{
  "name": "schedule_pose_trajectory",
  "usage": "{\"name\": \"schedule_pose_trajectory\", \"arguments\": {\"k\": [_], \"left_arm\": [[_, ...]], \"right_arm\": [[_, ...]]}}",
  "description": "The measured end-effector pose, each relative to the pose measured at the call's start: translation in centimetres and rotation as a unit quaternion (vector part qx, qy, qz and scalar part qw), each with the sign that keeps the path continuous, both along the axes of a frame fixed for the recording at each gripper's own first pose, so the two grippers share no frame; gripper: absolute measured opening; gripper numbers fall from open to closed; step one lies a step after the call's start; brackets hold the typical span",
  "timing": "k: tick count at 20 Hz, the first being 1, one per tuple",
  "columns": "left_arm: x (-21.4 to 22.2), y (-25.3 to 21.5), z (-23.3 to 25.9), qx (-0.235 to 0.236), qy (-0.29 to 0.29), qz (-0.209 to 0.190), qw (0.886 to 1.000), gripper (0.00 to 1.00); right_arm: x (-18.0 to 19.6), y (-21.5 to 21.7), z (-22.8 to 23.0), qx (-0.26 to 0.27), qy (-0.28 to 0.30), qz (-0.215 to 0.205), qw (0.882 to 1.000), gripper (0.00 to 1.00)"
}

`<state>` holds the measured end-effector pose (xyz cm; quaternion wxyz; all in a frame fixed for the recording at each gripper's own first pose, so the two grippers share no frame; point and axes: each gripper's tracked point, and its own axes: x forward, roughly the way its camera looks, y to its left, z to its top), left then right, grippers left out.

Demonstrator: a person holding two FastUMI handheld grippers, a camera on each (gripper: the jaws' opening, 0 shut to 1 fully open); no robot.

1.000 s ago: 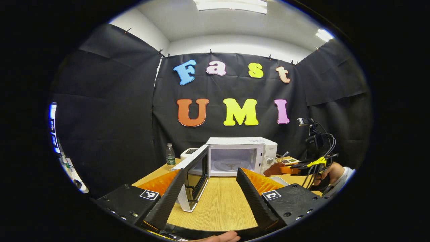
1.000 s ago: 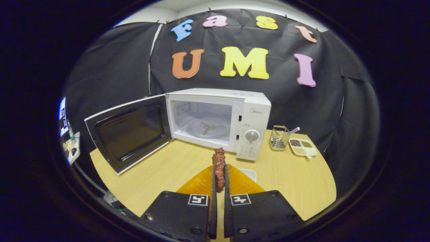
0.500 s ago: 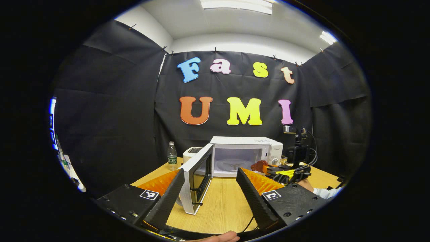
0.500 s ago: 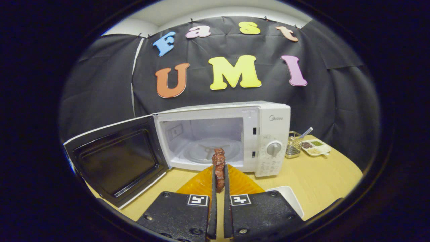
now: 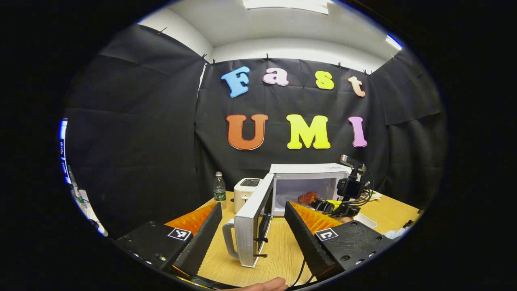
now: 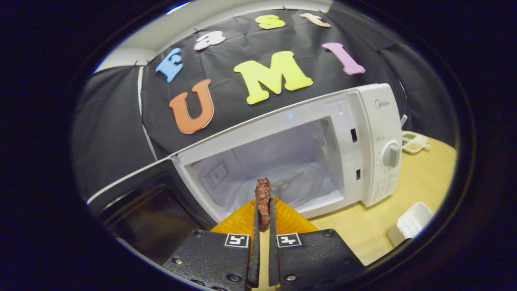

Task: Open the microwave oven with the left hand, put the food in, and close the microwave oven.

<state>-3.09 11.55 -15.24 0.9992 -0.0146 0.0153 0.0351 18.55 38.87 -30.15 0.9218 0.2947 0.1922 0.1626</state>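
Right gripper (image 6: pixel 262 210) clamped narrow on meat piece (image 6: pixel 263 198), aimed at microwave (image 6: pixel 282 161) cavity at 12 o'clock for loading; left gripper (image 5: pixel 252 226) wide, empty, clear of door (image 5: pixel 252 222).

On the left gripper (image 5: pixel 253 205) we see two wedge-shaped fingers w/ ridged faces. Each sits on a blocky carriage w/ a square b/w marker on top & screws along the near edge. A thin black cable (image 5: pixel 299 271) runs below. The right gripper (image 6: pixel 263 202) has the same blocks, markers & screws, but thin flat fingers. In the left gripper view, in front of the microwave (image 5: pixel 311 169), it carries a black camera (image 5: pixel 349 188) on top & looping yellow/black cables (image 5: pixel 337 203). A light sleeve (image 5: pixel 394 233) shows right of the microwave.
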Motion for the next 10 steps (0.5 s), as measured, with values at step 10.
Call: {"name": "schedule_pose_trajectory", "arguments": {"k": [10], "left_arm": [[1.3, 1.8, 1.2, -0.008, -0.002, 0.015, 1.000, 0.95]], "right_arm": [[8.1, 2.5, -1.8, 0.184, 0.109, -0.080, 0.974, 0.13]]}}
